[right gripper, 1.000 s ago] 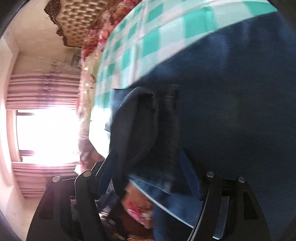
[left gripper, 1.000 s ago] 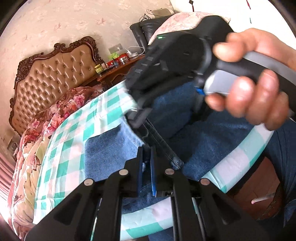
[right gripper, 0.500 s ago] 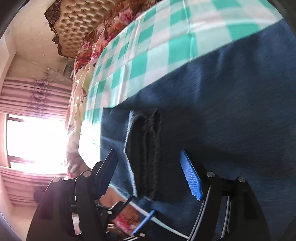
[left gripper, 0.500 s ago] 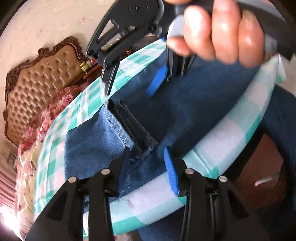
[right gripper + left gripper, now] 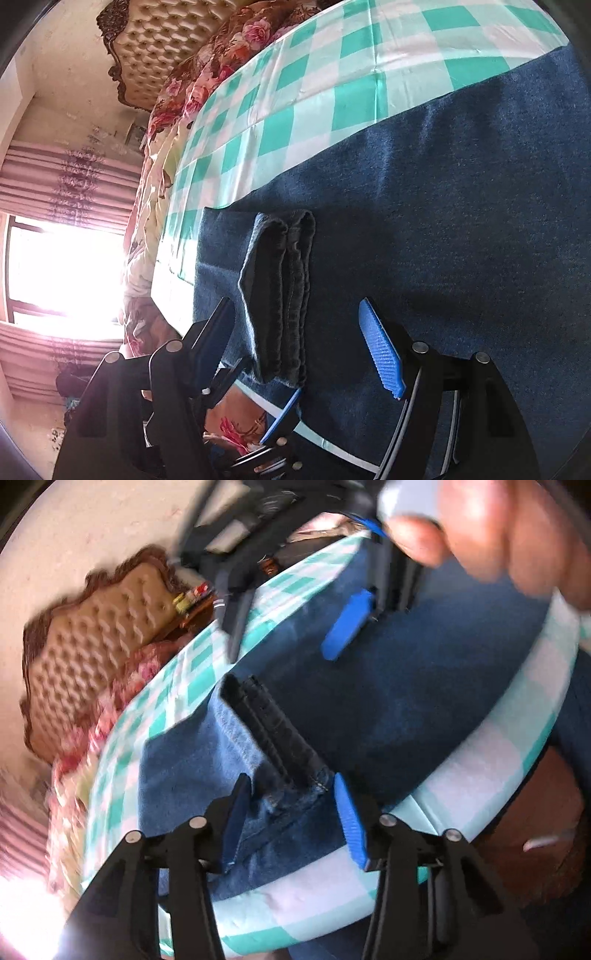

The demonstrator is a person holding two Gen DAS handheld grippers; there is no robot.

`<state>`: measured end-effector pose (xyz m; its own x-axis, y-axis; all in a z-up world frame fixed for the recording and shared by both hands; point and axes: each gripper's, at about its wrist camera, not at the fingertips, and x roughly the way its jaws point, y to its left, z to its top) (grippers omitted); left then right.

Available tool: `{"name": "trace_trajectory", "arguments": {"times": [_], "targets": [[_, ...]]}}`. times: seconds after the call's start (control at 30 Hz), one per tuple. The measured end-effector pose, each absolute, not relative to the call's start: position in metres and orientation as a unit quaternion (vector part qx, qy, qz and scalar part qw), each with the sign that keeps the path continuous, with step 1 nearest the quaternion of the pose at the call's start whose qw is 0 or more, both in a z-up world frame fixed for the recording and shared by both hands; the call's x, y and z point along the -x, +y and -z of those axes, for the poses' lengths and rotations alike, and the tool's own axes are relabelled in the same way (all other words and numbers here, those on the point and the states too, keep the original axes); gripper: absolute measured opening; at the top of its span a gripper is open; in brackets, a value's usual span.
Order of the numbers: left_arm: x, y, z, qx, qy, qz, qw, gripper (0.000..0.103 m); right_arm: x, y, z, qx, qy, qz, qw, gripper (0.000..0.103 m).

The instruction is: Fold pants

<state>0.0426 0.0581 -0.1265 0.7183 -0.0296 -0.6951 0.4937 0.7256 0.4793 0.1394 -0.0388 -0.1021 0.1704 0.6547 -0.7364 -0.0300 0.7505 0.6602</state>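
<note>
Blue denim pants (image 5: 388, 701) lie folded over on the green-and-white checked bed cover (image 5: 177, 686); the dark cuff ends (image 5: 273, 731) rest on top of the lower layer. My left gripper (image 5: 291, 812) is open and empty, its jaws standing either side of the cuff's near corner. My right gripper (image 5: 306, 332) is open and empty just above the cuffs (image 5: 280, 291) and the pants (image 5: 461, 221). It also shows in the left wrist view (image 5: 295, 620), blurred, held by a hand above the pants.
A tufted headboard (image 5: 96, 638) and floral bedding (image 5: 221, 44) lie at the far end of the bed. A nightstand with small items (image 5: 192, 598) stands beside it. A bright window with pink curtains (image 5: 55, 266) is at left. The bed edge (image 5: 461, 794) drops to a brown floor.
Both grippers have let go of the pant cuffs and opened. The cuffs now lie on the folded denim, and the right gripper has lifted and drawn back.
</note>
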Motion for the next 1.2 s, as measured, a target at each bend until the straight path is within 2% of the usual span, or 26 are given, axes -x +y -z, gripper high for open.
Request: {"name": "trace_trajectory", "arguments": {"times": [0.1, 0.13, 0.17, 0.2, 0.23, 0.3, 0.5, 0.77, 0.8, 0.83, 0.9, 0.93, 0.97, 1.0, 1.07, 1.1, 1.13, 1.2], "targets": [[-0.045, 0.063, 0.126, -0.33, 0.351, 0.16, 0.861, 0.044, -0.141, -0.039, 0.1, -0.265, 0.597, -0.24, 0.718, 0.069], [-0.048, 0.067, 0.124, -0.313, 0.361, 0.166, 0.863, 0.035, -0.141, -0.041, 0.099, -0.268, 0.597, -0.241, 0.716, 0.069], [-0.049, 0.068, 0.124, -0.306, 0.368, 0.171, 0.861, 0.03, -0.141, -0.042, 0.099, -0.272, 0.599, -0.244, 0.713, 0.069], [-0.048, 0.067, 0.124, -0.313, 0.362, 0.168, 0.862, 0.018, -0.141, -0.042, 0.099, -0.275, 0.601, -0.248, 0.709, 0.069], [-0.047, 0.067, 0.122, -0.317, 0.357, 0.163, 0.864, 0.011, -0.141, -0.042, 0.1, -0.281, 0.603, -0.252, 0.702, 0.07], [-0.047, 0.07, 0.11, -0.293, 0.352, 0.167, 0.873, 0.01, -0.142, -0.041, 0.106, -0.312, 0.614, -0.269, 0.674, 0.075], [-0.052, 0.082, 0.083, -0.274, 0.344, 0.17, 0.882, 0.009, -0.141, -0.032, 0.121, -0.393, 0.631, -0.31, 0.593, 0.079], [-0.052, 0.088, 0.054, -0.267, 0.324, 0.169, 0.892, 0.009, -0.146, -0.009, 0.122, -0.4, 0.64, -0.314, 0.576, 0.082], [-0.05, 0.086, 0.052, -0.266, 0.322, 0.17, 0.892, 0.008, -0.15, -0.004, 0.124, -0.399, 0.642, -0.314, 0.575, 0.082], [-0.046, 0.085, 0.05, -0.265, 0.319, 0.172, 0.894, 0.002, -0.152, -0.001, 0.125, -0.398, 0.643, -0.312, 0.575, 0.082], [-0.038, 0.084, 0.046, -0.254, 0.311, 0.175, 0.899, 0.0, -0.158, 0.009, 0.127, -0.384, 0.642, -0.312, 0.586, 0.082], [-0.034, 0.083, 0.044, -0.245, 0.306, 0.176, 0.903, 0.0, -0.16, 0.014, 0.127, -0.372, 0.643, -0.311, 0.592, 0.069], [-0.034, 0.082, 0.045, -0.237, 0.305, 0.177, 0.905, 0.0, -0.161, 0.021, 0.127, -0.354, 0.645, -0.302, 0.607, 0.051], [-0.032, 0.08, 0.048, -0.229, 0.304, 0.176, 0.908, 0.0, -0.162, 0.026, 0.124, -0.333, 0.642, -0.303, 0.621, 0.011], [-0.023, 0.082, 0.054, -0.213, 0.299, 0.159, 0.917, 0.011, -0.165, 0.031, 0.12, -0.321, 0.633, -0.312, 0.631, 0.01], [-0.017, 0.092, 0.053, -0.17, 0.297, 0.15, 0.927, 0.042, -0.166, 0.031, 0.117, -0.318, 0.63, -0.316, 0.634, 0.01], [-0.008, 0.105, 0.052, -0.117, 0.292, 0.138, 0.939, 0.063, -0.166, 0.029, 0.112, -0.313, 0.625, -0.321, 0.639, 0.01], [0.006, 0.121, 0.058, -0.078, 0.294, 0.108, 0.947, 0.064, -0.165, 0.022, 0.102, -0.305, 0.617, -0.325, 0.648, 0.01]]}}
